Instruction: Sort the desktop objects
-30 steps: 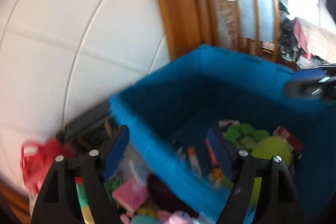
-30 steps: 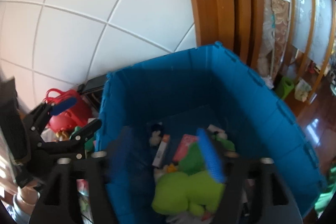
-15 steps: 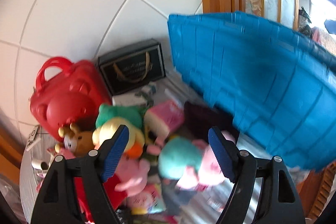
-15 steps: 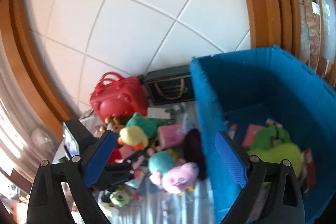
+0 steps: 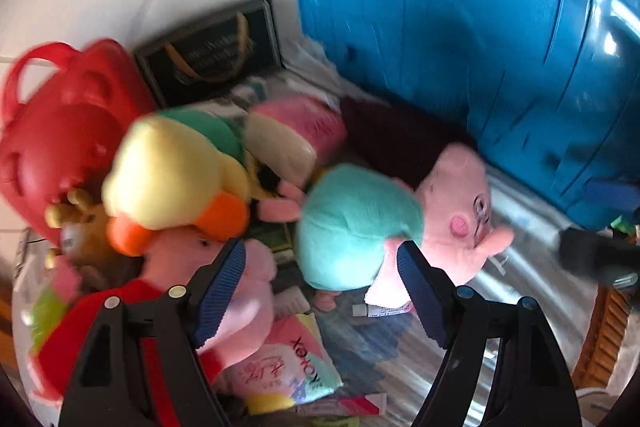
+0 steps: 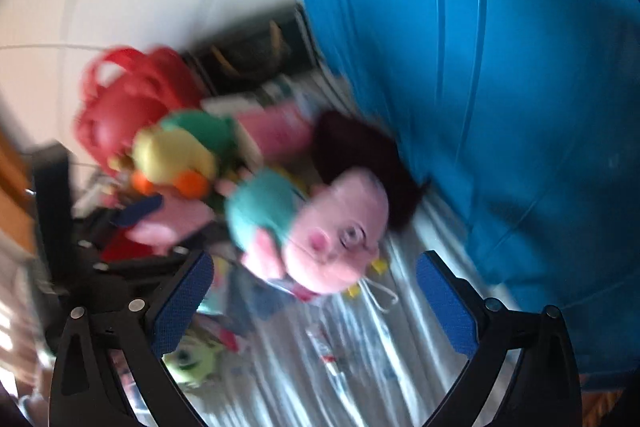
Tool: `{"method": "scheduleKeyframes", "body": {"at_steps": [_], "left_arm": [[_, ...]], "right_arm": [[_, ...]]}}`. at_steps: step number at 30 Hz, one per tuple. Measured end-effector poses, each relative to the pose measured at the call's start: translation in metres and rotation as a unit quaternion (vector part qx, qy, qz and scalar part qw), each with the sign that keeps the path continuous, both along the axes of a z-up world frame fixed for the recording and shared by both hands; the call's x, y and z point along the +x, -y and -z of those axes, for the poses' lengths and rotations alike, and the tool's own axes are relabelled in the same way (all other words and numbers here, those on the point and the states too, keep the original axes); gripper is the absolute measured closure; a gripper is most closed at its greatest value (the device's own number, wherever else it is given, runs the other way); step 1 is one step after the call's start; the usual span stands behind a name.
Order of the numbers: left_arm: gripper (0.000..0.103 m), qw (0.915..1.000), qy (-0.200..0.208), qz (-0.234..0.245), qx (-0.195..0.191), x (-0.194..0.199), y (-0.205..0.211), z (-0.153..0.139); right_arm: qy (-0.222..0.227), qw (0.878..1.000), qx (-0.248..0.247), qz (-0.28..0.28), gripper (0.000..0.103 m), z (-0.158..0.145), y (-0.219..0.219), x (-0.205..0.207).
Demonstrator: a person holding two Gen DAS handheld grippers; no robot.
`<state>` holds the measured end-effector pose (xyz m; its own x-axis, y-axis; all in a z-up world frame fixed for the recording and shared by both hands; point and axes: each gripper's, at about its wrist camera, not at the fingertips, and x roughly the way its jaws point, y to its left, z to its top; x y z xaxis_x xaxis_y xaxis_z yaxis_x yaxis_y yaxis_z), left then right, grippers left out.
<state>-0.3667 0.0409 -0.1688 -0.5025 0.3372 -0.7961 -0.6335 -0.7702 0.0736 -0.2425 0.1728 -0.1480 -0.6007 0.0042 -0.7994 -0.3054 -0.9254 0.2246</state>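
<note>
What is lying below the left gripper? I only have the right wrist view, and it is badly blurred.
Observer: A pink and teal printed pack lies flat below the left gripper.
Operator: Is that gripper holding anything?
Observer: No. Its jaws stand open and the pads pinch nothing; the pig in the teal dress lies just ahead of them.
Operator: Anything small near the pack?
Observer: A red and white tube lies along its lower edge.

Fuzzy cloth pig plush, ribbed blue plastic bin
</note>
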Motion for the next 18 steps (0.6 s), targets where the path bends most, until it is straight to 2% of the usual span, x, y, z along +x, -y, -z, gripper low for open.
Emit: {"method": "scheduleKeyframes", "body": {"at_steps": [3,5,7,9,11,12,14,16,18], "left_arm": [[0.025,0.9993,0.029,0.021,-0.012,-0.013,-0.01,0.022],[0.025,0.9974,0.05,0.046,-0.027,-0.018,-0.018,0.039],[0.024,0.9947,0.04,0.073,-0.06,-0.019,-0.028,0.054],[0.012,0.993,0.018,0.089,-0.075,-0.019,-0.038,0.058],[0.007,0.9934,0.027,0.087,-0.071,-0.029,-0.045,0.062],[0.005,0.9933,0.034,0.084,-0.072,-0.036,-0.048,0.066],[0.006,0.9935,0.023,0.088,-0.069,-0.042,-0.051,0.066],[0.032,0.9914,0.021,0.117,-0.055,-0.037,-0.053,0.061],[0.038,0.9919,0.023,0.115,-0.05,-0.036,-0.051,0.055]], "right_arm": [[0.036,0.999,-0.022,0.024,0.0,0.044,-0.011,-0.019],[0.049,0.998,-0.037,0.035,0.0,0.061,-0.019,-0.029],[0.056,0.996,-0.05,0.037,0.0,0.075,-0.026,-0.04],[0.065,0.995,-0.066,0.027,0.0,0.089,-0.031,-0.053],[0.079,0.994,-0.077,0.014,0.0,0.102,-0.033,-0.066],[0.092,0.993,-0.075,0.009,0.002,0.111,-0.033,-0.073],[0.09,0.991,-0.096,0.006,0.017,0.118,-0.039,-0.078],[0.084,0.993,-0.078,-0.004,0.031,0.11,-0.036,-0.08],[0.083,0.995,-0.041,-0.02,0.036,0.096,-0.031,-0.082]]}}
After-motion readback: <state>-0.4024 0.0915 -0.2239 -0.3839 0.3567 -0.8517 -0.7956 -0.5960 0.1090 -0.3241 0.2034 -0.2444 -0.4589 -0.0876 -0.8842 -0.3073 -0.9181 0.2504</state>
